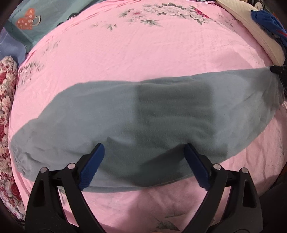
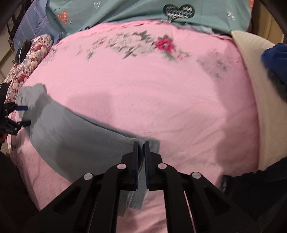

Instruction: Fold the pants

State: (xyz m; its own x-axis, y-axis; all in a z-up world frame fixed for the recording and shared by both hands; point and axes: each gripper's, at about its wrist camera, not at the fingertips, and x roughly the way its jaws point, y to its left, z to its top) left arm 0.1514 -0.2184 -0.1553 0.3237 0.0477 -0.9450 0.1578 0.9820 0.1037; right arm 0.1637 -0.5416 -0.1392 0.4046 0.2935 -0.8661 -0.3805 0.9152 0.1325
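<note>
The grey-blue pants (image 1: 125, 114) lie stretched across the pink floral bedsheet (image 1: 143, 53). My left gripper (image 1: 144, 148) is open, its blue-padded fingers spread above the near edge of the pants, holding nothing. My right gripper (image 2: 141, 145) is shut on one end of the pants (image 2: 80, 136), with the cloth pinched between its pads and hanging below. In the right wrist view the left gripper (image 2: 23, 114) shows at the far left, open beside the other end of the pants. In the left wrist view the right gripper (image 1: 277, 69) shows at the far right edge.
A cream pillow (image 1: 251, 26) with a dark blue garment (image 1: 269, 19) on it lies at the right. A teal patterned blanket (image 2: 143, 14) lies at the far side. A red floral quilt (image 1: 5, 107) lies at the left. The pink bedsheet (image 2: 143, 89) spreads beyond the pants.
</note>
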